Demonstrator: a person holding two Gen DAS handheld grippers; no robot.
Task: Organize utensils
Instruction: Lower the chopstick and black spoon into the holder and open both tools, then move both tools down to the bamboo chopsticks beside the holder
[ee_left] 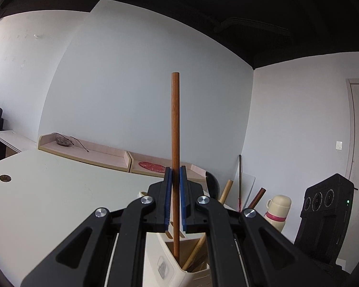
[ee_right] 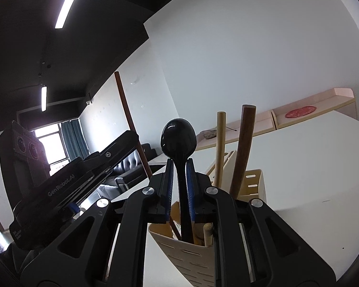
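I'm looking into an office-like room: bare white walls (ee_left: 143, 83), a dark ceiling with strip lights (ee_right: 67, 2), a black leather sofa (ee_right: 129, 167) by a curtained window (ee_right: 52, 146), and a plain white surface (ee_left: 59, 191) backed by low wooden shelving (ee_left: 91, 153).

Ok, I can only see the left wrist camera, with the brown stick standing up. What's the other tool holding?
Observer: The right tool is shut on a black spoon, bowl end up.
Operator: Where does its handle go?
Observer: Down into the cream holder below the tool.
Operator: Does the holder have holes?
Observer: Yes, the wall facing the right camera has rows of slots.
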